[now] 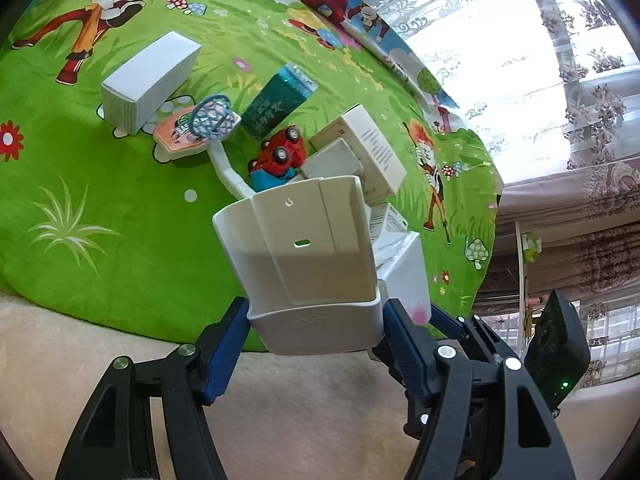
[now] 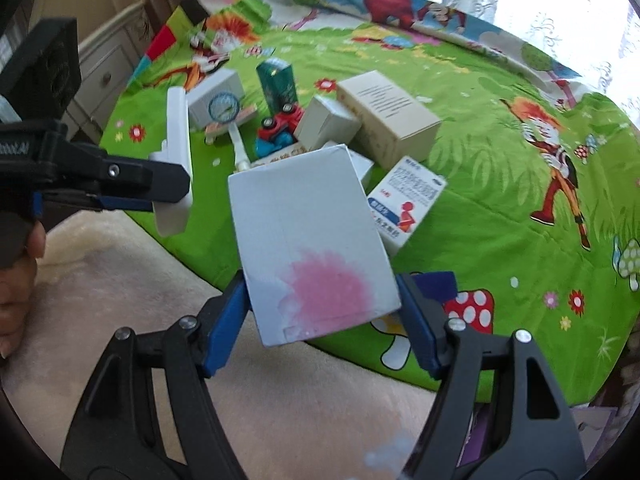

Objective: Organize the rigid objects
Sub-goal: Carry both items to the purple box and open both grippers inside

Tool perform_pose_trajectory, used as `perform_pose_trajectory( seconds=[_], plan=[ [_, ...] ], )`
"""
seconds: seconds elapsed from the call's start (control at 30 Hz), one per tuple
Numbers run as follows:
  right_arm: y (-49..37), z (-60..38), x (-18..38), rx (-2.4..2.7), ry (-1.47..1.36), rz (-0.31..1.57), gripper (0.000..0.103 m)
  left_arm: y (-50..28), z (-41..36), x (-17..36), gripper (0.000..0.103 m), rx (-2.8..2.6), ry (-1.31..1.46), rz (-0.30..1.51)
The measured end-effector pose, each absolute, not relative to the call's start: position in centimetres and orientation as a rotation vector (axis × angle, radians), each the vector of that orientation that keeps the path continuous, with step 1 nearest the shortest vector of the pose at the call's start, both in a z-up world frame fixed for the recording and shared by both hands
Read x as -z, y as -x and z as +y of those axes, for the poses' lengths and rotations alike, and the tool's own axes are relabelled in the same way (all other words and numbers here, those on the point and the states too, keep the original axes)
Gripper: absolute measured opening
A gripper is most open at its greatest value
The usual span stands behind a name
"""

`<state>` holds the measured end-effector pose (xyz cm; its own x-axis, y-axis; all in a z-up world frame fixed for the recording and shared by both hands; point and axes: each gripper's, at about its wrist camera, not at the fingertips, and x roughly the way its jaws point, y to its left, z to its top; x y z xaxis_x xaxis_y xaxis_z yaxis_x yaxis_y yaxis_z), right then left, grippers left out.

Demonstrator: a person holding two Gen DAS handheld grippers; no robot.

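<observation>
The left gripper point(image 1: 316, 320) is clamped on the holder point(image 1: 304, 256), the right gripper point(image 2: 320, 316) on the box point(image 2: 308, 240). Both jaws grip only the lower edge, so I think the box should go in slowly and straight, the holder kept steady.

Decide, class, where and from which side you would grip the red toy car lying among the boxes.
The red toy car lies tipped on its side, wheels showing, wedged against a white box and near the green box. I would come from above and close the fingers across its narrow body, from the freer side toward the hoop toy.

Right gripper point(image 2: 320, 312) clamps a pink-stained white box point(image 2: 308, 240) above the green mat point(image 2: 500, 200)
</observation>
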<state>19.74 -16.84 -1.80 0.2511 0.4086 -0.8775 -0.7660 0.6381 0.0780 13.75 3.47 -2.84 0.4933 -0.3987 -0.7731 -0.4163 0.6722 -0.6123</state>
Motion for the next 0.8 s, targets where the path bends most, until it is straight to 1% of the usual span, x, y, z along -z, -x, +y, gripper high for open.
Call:
perform_pose_trajectory(
  seconds=[0.43,0.8],
  plan=[
    [-19.8,-22.8,-1.0,-0.632,0.251,0.977,0.075,-16.3,-1.4,0.6,0.068,0.081,0.763,1.112],
    [-19.8,-30.4,-2.6,-0.441,0.118,0.952,0.075,-18.9,-9.3,-0.7,0.068,0.221,0.605,1.163]
  ],
)
